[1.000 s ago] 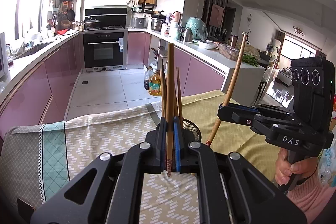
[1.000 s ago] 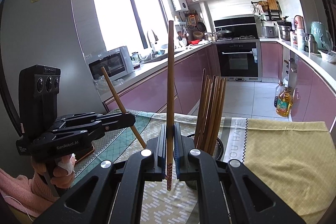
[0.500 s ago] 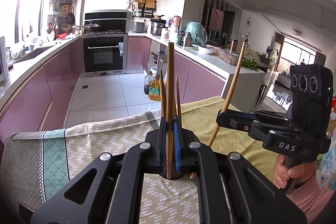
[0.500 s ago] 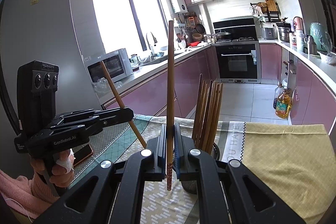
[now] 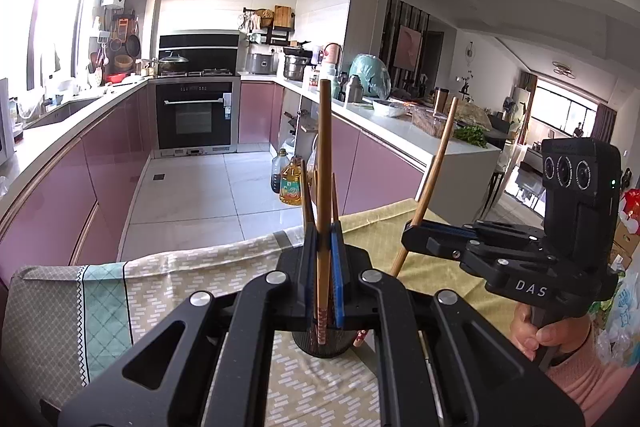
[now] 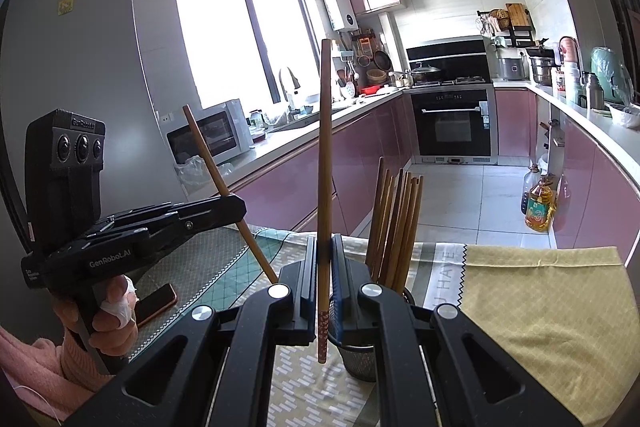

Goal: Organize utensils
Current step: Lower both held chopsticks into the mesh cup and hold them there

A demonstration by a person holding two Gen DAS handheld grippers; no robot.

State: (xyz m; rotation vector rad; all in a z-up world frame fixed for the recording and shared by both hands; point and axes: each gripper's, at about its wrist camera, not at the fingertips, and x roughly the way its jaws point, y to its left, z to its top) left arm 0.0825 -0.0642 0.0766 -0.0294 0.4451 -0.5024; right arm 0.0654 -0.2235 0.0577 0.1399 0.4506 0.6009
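Pink glossy cabinets (image 5: 100, 163) and a built-in black oven (image 5: 194, 115) are seen behind a table spread with a patterned cloth (image 5: 160, 291), part grey-and-white dashes, part teal lattice, part quilted yellow. On this cloth a round dark mesh holder (image 6: 360, 363) is stood, with a bundle of slim wooden chopsticks (image 6: 394, 223) held upright in it. 1 round wooden chopstick (image 5: 323, 195) is clamped vertically by the left gripper (image 5: 324, 267), its blue-lined jaws closed on the shaft and its patterned lower end shown in front of the holder; whether it is inside the rim cannot be told. Another chopstick (image 6: 324, 187) is pinched upright by the right gripper (image 6: 325, 279), its patterned tip hung just beside the holder, outside the rim. A dark phone (image 6: 154, 303) in an orange case is laid flat on the cloth near the left hand (image 6: 104, 319).
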